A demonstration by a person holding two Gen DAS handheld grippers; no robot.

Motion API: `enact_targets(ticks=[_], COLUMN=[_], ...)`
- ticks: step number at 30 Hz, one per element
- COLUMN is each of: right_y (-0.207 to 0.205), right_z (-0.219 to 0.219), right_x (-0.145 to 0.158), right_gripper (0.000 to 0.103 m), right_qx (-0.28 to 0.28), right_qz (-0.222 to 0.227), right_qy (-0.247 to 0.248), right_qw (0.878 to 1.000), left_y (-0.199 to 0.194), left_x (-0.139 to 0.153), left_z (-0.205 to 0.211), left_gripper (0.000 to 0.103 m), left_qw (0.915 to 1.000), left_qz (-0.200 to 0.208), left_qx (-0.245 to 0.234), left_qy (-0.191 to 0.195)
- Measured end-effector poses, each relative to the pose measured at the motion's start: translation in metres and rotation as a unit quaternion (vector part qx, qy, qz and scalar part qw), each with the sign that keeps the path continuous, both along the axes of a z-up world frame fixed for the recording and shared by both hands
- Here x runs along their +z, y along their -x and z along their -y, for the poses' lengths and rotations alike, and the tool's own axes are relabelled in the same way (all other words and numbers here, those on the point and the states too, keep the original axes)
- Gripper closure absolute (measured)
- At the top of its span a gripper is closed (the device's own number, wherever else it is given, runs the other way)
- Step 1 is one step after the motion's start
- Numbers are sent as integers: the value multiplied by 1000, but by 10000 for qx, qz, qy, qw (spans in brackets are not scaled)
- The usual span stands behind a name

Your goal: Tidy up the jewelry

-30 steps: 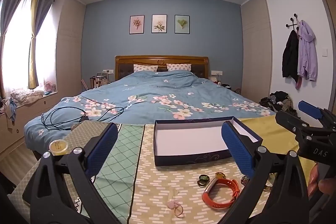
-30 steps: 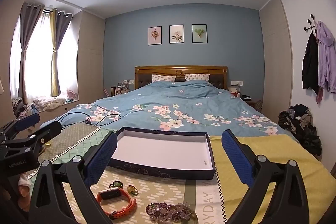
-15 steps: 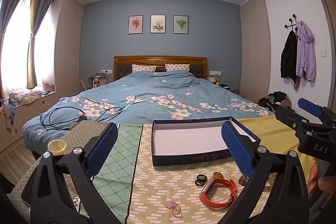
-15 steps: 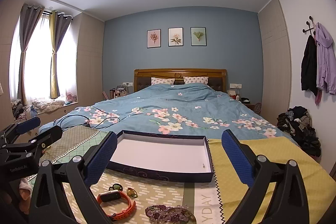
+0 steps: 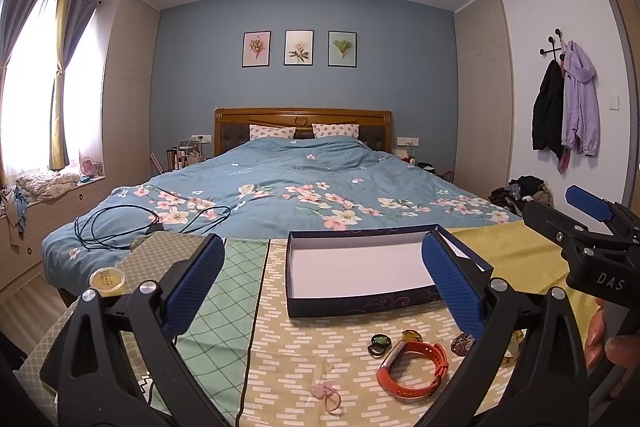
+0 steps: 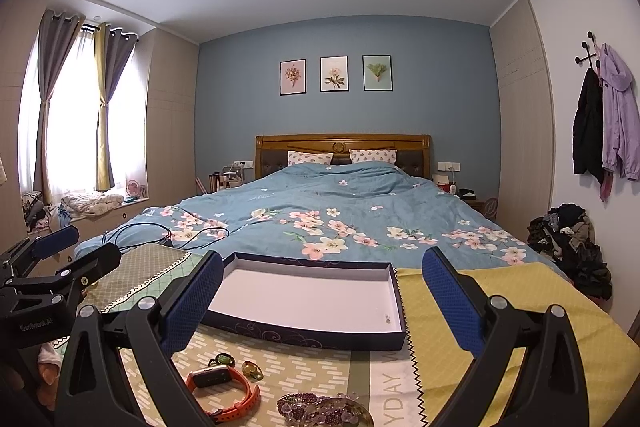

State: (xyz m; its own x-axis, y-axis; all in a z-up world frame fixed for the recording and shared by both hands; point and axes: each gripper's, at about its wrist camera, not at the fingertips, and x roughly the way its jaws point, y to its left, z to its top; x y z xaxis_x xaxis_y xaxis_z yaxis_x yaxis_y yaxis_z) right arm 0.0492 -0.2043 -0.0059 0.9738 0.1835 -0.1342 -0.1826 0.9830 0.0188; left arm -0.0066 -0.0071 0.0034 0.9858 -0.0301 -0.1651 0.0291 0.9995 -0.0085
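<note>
A: Start at the near edge of the table. What lies closest?

B: A small pink ring (image 5: 327, 393) near the front edge, then the orange band (image 5: 412, 367) beside it toward the right. Just behind the band sit a dark green ring (image 5: 379, 343) and an amber one (image 5: 412, 335), and a purple beaded piece (image 6: 320, 407) lies toward the right front corner.

A: And the claws?

B: The left gripper (image 5: 320, 287) is spread wide and carries nothing; the right gripper (image 6: 320, 301) is likewise wide and empty. Both hang above the patterned cloth (image 5: 304, 355), touching none of the jewelry.

A: Where should everything go?

B: Presumably the navy box (image 5: 360, 305) farther back at the middle of the table. Its white floor is bare, so I judge nothing is sorted yet. Beyond it is the bed (image 5: 280, 195).

A: What could go wrong?

B: The rings are small and flat, so broad pads may slide over them or flick them off the front edge. The cloth could bunch under a low approach and drag pieces along. The beads might snag or trail when lifted.
</note>
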Motion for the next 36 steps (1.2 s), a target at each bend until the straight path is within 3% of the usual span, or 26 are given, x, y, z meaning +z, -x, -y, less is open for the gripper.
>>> enact_targets(ticks=[36], right_y=[1], right_z=[0], right_x=[-3], right_gripper=[7], right_qx=[13], right_qz=[-23], right_qy=[-52], right_qw=[10000], left_y=[-1], left_x=[-2], left_z=[2], left_gripper=[6], left_qw=[10000], left_qz=[-2], left_qx=[-4], left_qy=[17])
